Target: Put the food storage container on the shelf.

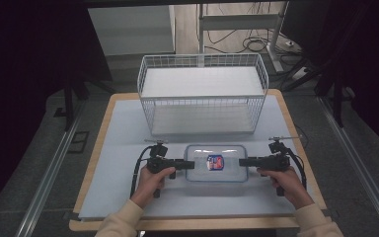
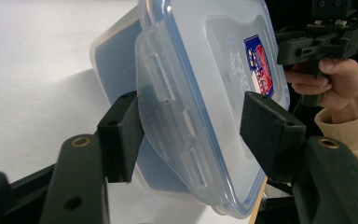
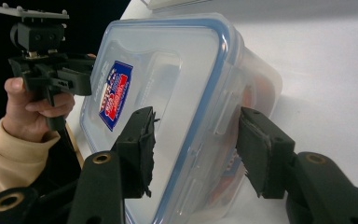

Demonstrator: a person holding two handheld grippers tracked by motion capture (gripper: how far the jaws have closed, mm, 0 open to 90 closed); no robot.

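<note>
Right now the plastic box (image 1: pixel 216 164) with a blue-edged lid sits on the white table (image 1: pixel 113 148), just before the wire basket (image 1: pixel 202 94). The left gripper (image 1: pixel 190 164) and right gripper (image 1: pixel 243 162) each straddle one end; whether the pads press, I cannot tell.

Both forearms reach in level, the left gripper (image 1: pixel 190 164) and right gripper (image 1: pixel 243 161) pointing inward at each other, each with jaws parted around a box (image 1: pixel 216 168) end.
</note>
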